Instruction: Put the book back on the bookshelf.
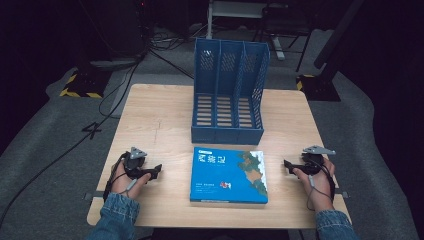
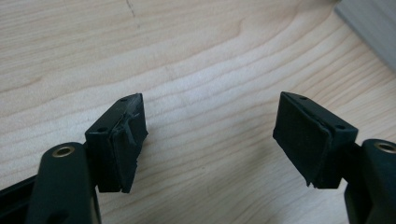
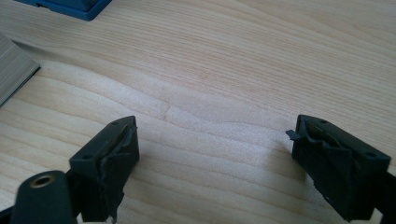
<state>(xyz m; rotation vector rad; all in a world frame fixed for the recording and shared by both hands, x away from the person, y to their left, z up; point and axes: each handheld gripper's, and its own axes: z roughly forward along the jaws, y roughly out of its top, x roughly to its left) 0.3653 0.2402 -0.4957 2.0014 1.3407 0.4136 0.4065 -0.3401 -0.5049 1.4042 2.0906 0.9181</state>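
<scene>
- Your left claw (image 1: 156,171) rests low on the desk (image 1: 150,115) at its near left, in your left hand (image 1: 124,181), and points inward toward the book (image 1: 229,175).
- In the left gripper view that claw (image 2: 210,135) has its jaws standing wide apart, with nothing but bare wood grain between them; the torn black pads (image 2: 126,140) touch nothing.
- Your right claw (image 1: 287,164) lies at the near right of the desk, in your right hand (image 1: 316,176), and also points inward at the book.
- In the right gripper view this claw (image 3: 212,149) is likewise spread, with only desk (image 3: 210,70) between the jaws; the pale page edge of the book (image 3: 14,70) sits at the far left of that view, well clear of the pads.
- A grey three-cornered plate (image 1: 318,149) tops the right claw, and a similar one (image 1: 138,152) tops the left.
- The book, blue-covered with a map-like picture on its right part, lies flat between your two claws near the front edge of the desk, apart from both.
- Just beyond the book stands a blue three-slot file holder (image 1: 229,90), its open front facing you and its low front wall near the book's far edge; whether they touch, I cannot tell.
- A corner of that holder (image 3: 70,7) shows at the top left of the right gripper view.
- Past the desk, cables (image 1: 120,80) trail over the grey floor (image 1: 50,135).
</scene>
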